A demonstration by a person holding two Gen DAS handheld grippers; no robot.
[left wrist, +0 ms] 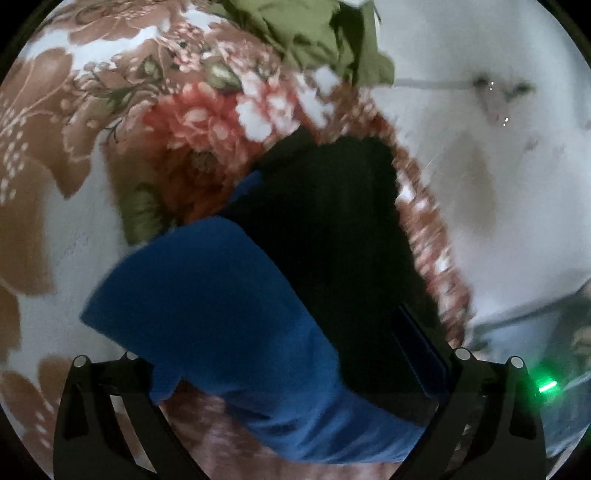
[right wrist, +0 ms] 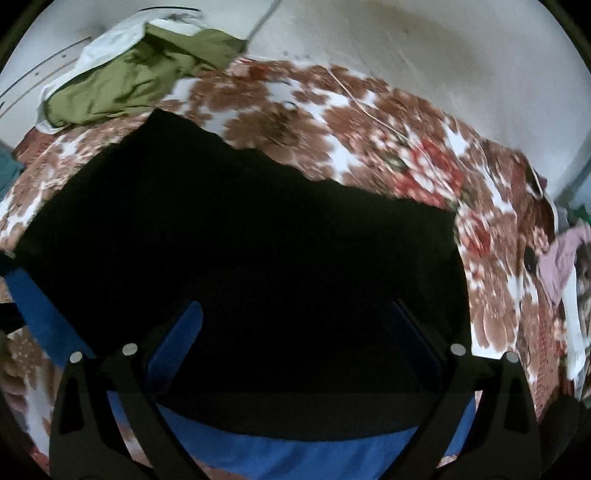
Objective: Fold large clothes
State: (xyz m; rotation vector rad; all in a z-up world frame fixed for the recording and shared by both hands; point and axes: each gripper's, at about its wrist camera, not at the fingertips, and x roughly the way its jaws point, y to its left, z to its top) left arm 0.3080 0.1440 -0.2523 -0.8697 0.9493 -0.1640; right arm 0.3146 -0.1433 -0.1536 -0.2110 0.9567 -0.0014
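One black-and-blue garment (right wrist: 243,236) on floral bedsheet (right wrist: 332,110)

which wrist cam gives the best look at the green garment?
Right wrist. The green garment lies in full outline at the far edge of the floral bedspread, a white cloth beside it. The left wrist view shows the garment too, but the top of the frame crops it.

garment (right wrist: 240,229) on bedspread (right wrist: 314,110), clothes pile (right wrist: 122,77) behind
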